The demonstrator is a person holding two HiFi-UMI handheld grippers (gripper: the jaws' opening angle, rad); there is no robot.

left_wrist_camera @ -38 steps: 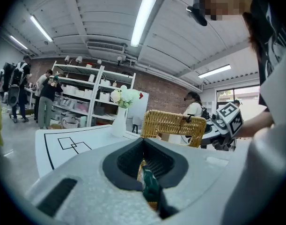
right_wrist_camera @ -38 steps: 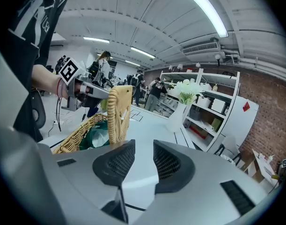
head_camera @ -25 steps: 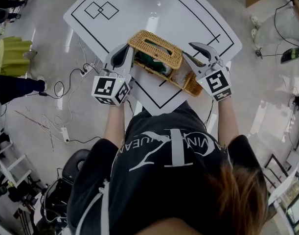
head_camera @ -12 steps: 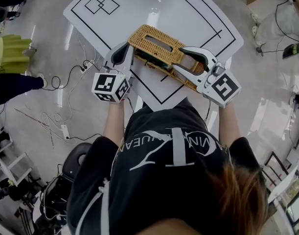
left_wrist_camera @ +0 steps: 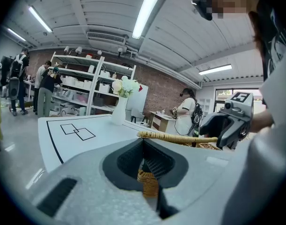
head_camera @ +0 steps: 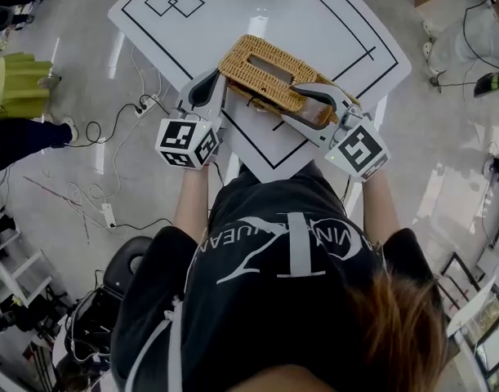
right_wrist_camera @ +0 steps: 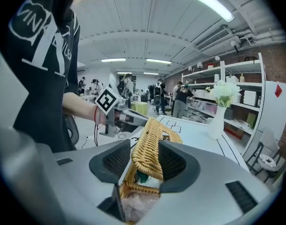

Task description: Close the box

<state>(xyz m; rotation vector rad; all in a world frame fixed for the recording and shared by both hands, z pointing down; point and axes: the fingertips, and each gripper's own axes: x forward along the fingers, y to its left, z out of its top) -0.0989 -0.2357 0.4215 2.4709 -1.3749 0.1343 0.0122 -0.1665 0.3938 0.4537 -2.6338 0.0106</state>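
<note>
The wicker box (head_camera: 261, 62) lies on the white table (head_camera: 331, 15), its slotted lid lowered over it. In the right gripper view the lid (right_wrist_camera: 150, 144) sits slightly raised at the near end, and something green and some clear plastic show under it. My left gripper (head_camera: 215, 84) holds the box's left end; in the left gripper view its pads (left_wrist_camera: 154, 161) meet on the wicker wall (left_wrist_camera: 150, 184). My right gripper (head_camera: 291, 103) is at the box's right end, jaws wide, with the lid's edge between them and a gap beside the left pad (right_wrist_camera: 115, 161).
Black lines and two overlapping squares (head_camera: 175, 1) mark the table. A white vase of flowers (right_wrist_camera: 218, 116) stands farther back on it. Cables (head_camera: 110, 137) trail on the floor at the left. Shelves and several people fill the background.
The lid, raised a second ago with green contents showing, has come down onto the box. My right gripper moved left onto the box's right end. The left gripper stayed put.
</note>
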